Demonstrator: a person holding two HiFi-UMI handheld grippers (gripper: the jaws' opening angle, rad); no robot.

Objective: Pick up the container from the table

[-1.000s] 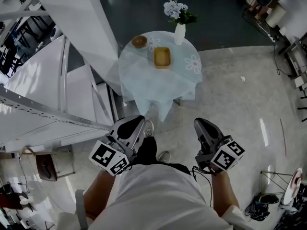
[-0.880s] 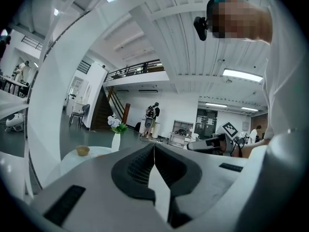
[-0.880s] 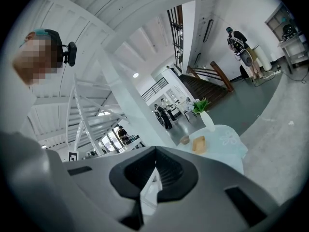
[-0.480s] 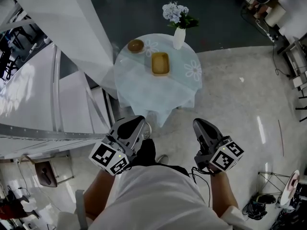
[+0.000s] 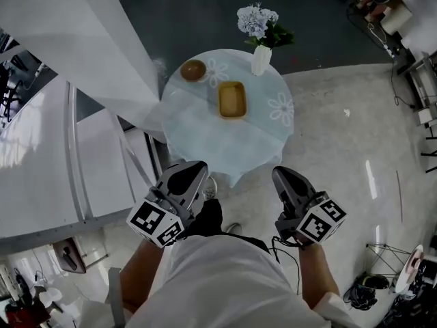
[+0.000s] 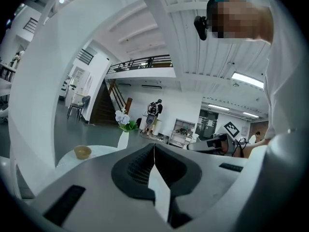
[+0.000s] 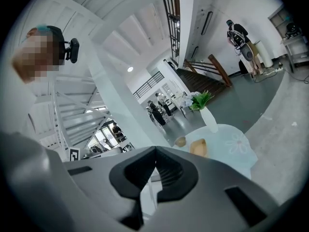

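The container (image 5: 232, 100) is a shallow yellow-brown rectangular tray lying near the middle of a small round table (image 5: 225, 142) with a pale flowered cloth. In the right gripper view the container (image 7: 198, 147) shows just beyond the jaw tips, still far off. My left gripper (image 5: 193, 173) and right gripper (image 5: 282, 178) are held side by side in front of the person's body, short of the table's near edge. Both point toward the table. Both pairs of jaws meet at their tips, with nothing between them, in the left gripper view (image 6: 154, 146) and the right gripper view (image 7: 155, 151).
A small brown bowl (image 5: 194, 69) and a white vase of flowers (image 5: 261, 59) stand at the table's far side. A white staircase (image 5: 61, 149) rises close on the left. Cables and stands (image 5: 403, 279) lie on the floor at the right. People stand far off in the hall (image 6: 153, 115).
The person has walked forward. The table and its container have drawn nearer and sit lower in the head view, and the staircase has slid past on the left. Both grippers stay shut.
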